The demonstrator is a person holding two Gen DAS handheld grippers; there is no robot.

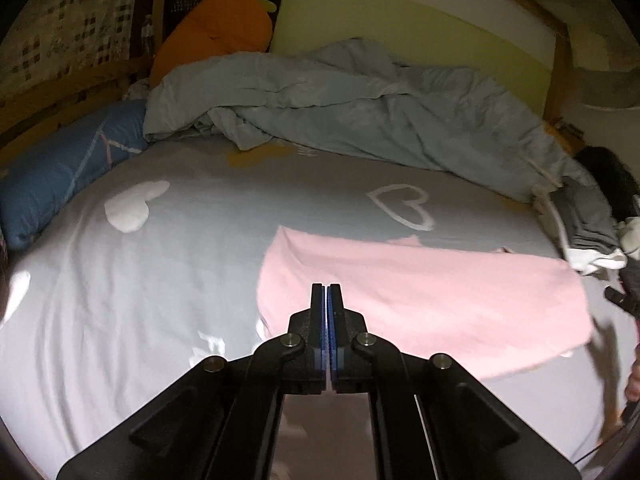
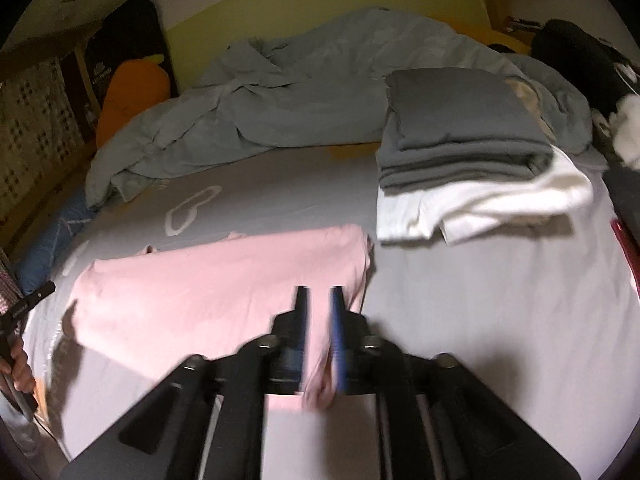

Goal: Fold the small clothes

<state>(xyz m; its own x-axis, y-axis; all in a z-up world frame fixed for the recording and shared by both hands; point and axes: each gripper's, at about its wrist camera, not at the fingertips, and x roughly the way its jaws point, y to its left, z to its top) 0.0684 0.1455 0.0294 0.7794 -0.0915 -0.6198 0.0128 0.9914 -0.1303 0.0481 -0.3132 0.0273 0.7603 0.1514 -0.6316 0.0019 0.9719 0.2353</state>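
On the grey heart-print bedsheet [image 1: 160,280] the folded pink garment [image 1: 420,304] lies near the front, the left gripper [image 1: 327,292] shut and empty at its left edge, the right gripper [image 2: 320,300] partly open, a pink fold between its jaws.

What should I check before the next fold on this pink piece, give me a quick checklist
1. Pink garment lies flat on the bed sheet: ok, though its near right corner is bunched.
2. Left claw clear of fabric: ok, jaws shut with nothing visible between them.
3. Right claw released: cannot tell; jaws are parted, a pink fold still sits between them, and blur hides contact.
4. Folded stack, grey clothes on white ones, out of the way: ok, apart from the pink piece.
5. Crumpled duvet off the work area: ok, pushed to the far side.
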